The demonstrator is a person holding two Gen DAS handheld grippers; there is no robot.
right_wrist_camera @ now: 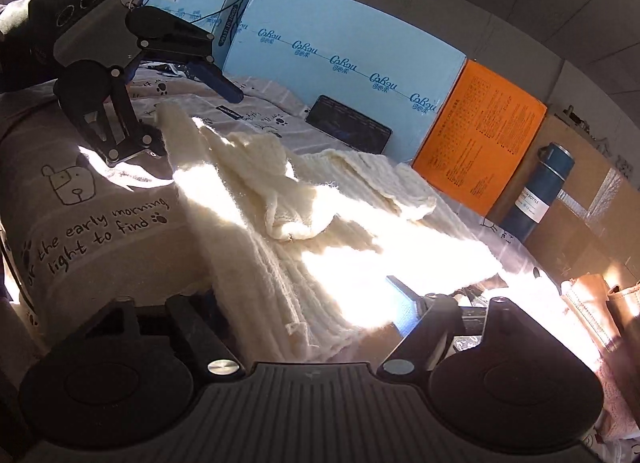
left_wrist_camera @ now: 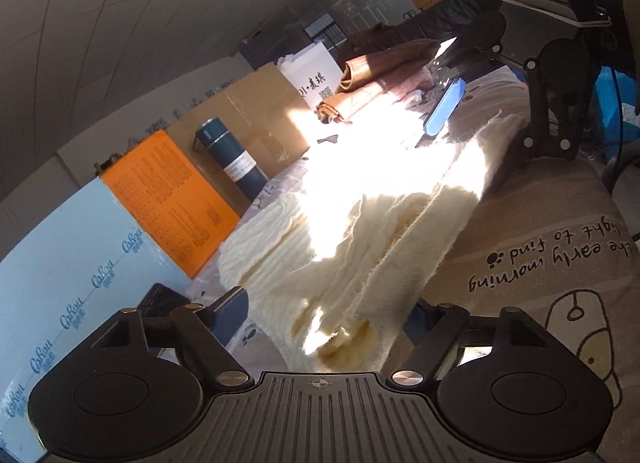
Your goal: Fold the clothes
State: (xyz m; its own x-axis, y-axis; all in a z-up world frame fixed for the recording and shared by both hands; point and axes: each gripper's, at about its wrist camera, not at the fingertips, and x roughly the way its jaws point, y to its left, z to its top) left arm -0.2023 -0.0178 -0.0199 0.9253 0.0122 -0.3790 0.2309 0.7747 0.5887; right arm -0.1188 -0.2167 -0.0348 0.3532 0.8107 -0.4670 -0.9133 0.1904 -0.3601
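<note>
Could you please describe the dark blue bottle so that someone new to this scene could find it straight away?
Start at the long pale blue board standing along the far edge of the bed. Beside it leans an orange printed sheet, and right next to that stands the dark blue bottle, in front of brown cardboard. It is the only upright cylinder there, with a carry loop and a white label.

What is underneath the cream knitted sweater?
The cream knitted sweater lies on a printed bedsheet with cartoon dogs and lettering, which shows around it on both sides. Whatever is directly beneath the sweater's middle is covered by the knit and washed out by sunlight.
</note>
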